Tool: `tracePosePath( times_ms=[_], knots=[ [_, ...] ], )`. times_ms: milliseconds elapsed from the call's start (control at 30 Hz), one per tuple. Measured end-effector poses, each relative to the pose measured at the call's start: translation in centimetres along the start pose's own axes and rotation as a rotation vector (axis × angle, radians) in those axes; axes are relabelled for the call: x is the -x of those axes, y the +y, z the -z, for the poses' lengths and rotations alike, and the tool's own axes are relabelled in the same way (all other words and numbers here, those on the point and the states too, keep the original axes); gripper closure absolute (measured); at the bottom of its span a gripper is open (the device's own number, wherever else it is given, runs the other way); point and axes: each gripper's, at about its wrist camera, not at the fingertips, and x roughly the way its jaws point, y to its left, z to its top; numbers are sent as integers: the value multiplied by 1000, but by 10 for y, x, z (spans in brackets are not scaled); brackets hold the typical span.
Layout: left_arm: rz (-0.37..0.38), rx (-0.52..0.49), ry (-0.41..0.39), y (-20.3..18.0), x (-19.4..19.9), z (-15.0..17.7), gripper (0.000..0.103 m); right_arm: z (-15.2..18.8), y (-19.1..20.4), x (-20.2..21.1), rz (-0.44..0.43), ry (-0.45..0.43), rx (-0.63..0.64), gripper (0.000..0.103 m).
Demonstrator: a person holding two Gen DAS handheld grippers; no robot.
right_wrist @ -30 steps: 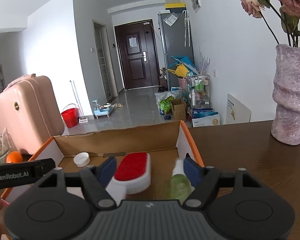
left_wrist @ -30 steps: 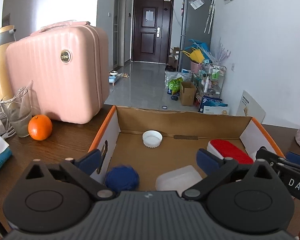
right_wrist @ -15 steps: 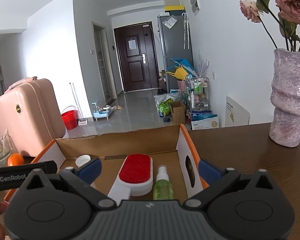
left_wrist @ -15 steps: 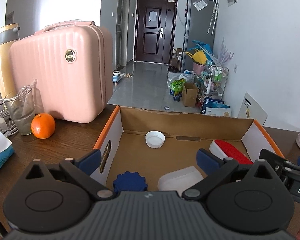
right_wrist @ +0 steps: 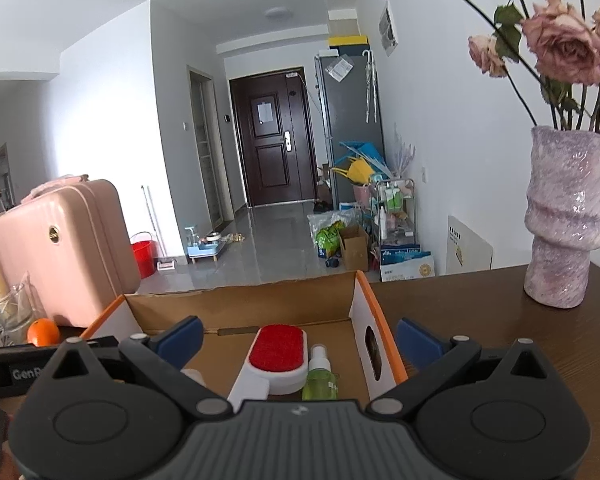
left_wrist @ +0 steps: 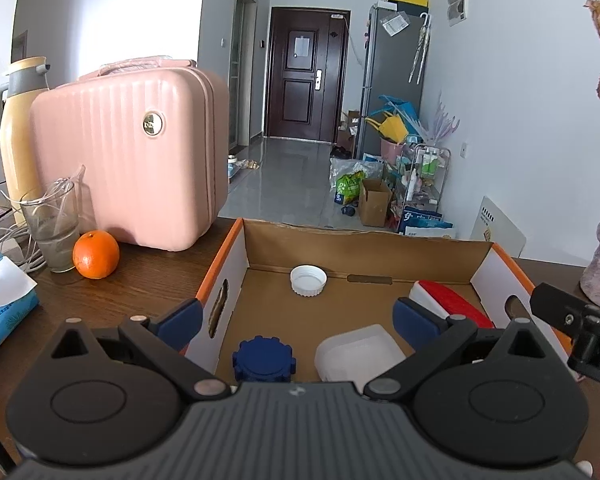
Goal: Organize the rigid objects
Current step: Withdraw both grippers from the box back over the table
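Observation:
An open cardboard box (left_wrist: 364, 248) with orange edges sits on the dark wooden table. It holds a white cap (left_wrist: 308, 280), a blue ribbed lid (left_wrist: 263, 362), a white plastic container (left_wrist: 358, 352) and a red and white brush (left_wrist: 448, 306). The right wrist view shows the brush (right_wrist: 277, 354) beside a green spray bottle (right_wrist: 320, 376) against the right wall of the box (right_wrist: 374, 332). My left gripper (left_wrist: 298, 322) is open and empty above the box's near side. My right gripper (right_wrist: 298, 338) is open and empty above the box's right end.
A pink suitcase (left_wrist: 132, 152), a yellow thermos (left_wrist: 18, 128), a glass (left_wrist: 54, 228) and an orange (left_wrist: 96, 254) stand left of the box. A blue tissue pack (left_wrist: 0, 304) lies at the far left. A pink vase with roses (right_wrist: 564, 216) stands on the right.
My right gripper opened, let go of the green spray bottle in the box, and rose. My left gripper rose and drew back; the blue lid came to rest in the box.

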Motion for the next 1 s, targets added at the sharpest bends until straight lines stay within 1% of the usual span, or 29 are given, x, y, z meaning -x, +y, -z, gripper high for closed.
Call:
tracePosePath(
  times_ms=[333,533,1000],
  knots=[
    [13,-4,-34,9,30,12,0,7,-1,31,-11,-27,25,0],
    [9,-5,-50,16,45,19,0,14,-1,52,-17,-34,38,0],
    [11,-17,-77,34,89,43,0,42,-3,99,-16,-51,36,0]
  ],
)
